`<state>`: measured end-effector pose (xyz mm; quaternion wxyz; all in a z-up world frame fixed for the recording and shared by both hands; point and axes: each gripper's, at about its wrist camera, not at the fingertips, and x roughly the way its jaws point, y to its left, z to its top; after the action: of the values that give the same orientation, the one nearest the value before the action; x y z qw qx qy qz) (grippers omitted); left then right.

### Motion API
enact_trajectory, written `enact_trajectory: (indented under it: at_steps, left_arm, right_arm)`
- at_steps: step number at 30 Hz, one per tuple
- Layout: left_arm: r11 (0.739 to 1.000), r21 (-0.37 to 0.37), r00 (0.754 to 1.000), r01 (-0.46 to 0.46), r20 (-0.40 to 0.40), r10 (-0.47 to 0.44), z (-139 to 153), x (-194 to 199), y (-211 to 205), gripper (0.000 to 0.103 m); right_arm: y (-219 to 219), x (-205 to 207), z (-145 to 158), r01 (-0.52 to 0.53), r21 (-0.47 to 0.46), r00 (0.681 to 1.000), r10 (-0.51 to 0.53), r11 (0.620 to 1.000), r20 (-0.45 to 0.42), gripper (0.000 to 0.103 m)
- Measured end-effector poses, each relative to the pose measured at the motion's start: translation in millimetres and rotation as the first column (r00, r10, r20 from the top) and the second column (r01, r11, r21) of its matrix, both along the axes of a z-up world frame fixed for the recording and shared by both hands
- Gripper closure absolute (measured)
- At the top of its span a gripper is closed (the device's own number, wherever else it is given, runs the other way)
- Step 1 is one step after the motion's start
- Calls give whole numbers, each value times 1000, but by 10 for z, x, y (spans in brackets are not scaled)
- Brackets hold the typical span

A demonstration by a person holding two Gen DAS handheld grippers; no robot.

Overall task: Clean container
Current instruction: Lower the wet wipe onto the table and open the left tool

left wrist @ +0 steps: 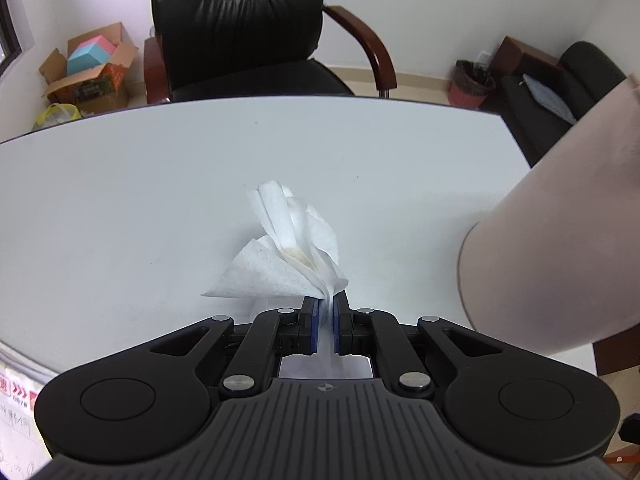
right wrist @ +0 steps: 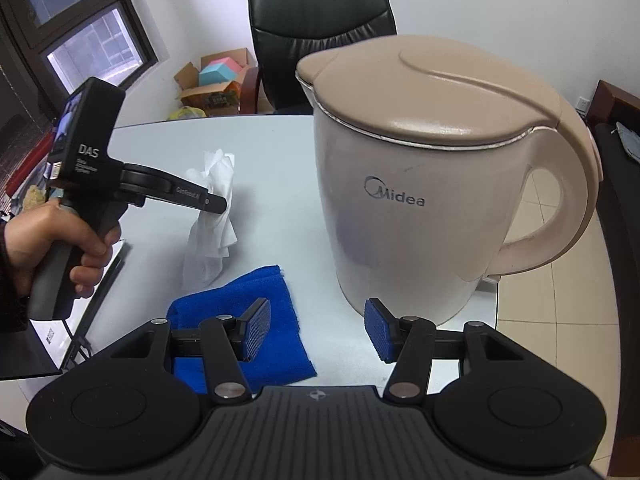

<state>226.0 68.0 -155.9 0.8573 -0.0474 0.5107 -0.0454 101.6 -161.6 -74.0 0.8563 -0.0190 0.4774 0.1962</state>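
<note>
Left wrist view shows my left hand-held gripper (left wrist: 326,312) clenched on a stained paper wipe (left wrist: 292,248), ready for wiping. My right hand-held gripper (right wrist: 316,328) is released, empty, just before the Midea kettle (right wrist: 420,200) upright on the worktop (right wrist: 272,184), probably to steady it.

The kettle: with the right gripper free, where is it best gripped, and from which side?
Probably the handle of the kettle: a loop on its right side, slim enough for the open right gripper, unlike the broad body. Come from the right, one finger through the loop.
</note>
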Motion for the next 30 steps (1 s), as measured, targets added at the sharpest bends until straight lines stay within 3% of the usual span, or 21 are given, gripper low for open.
enact_trajectory:
  at_steps: [10,11,13,18,30]
  left_arm:
    - [999,52,998,5,-60,-2,-267,221,-27,91]
    - [998,55,998,5,-63,-1,-274,218,-29,88]
    - [998,67,998,7,-66,-2,-272,199,-40,66]
    - [996,84,998,9,-59,-4,-220,136,-49,62]
    - [997,81,1000,-2,-15,3,106,-209,-133,39]
  right_arm:
    - [1,58,-41,14,-5,999,-14,1000,-32,48]
    - [0,60,-39,13,-6,999,-13,1000,-32,48]
    - [-2,62,-35,12,-10,1000,-12,1000,-29,48]
    - [5,48,-3,15,-20,1000,-15,1000,-11,48]
    - [0,-87,155,40,-51,998,-37,998,53,42]
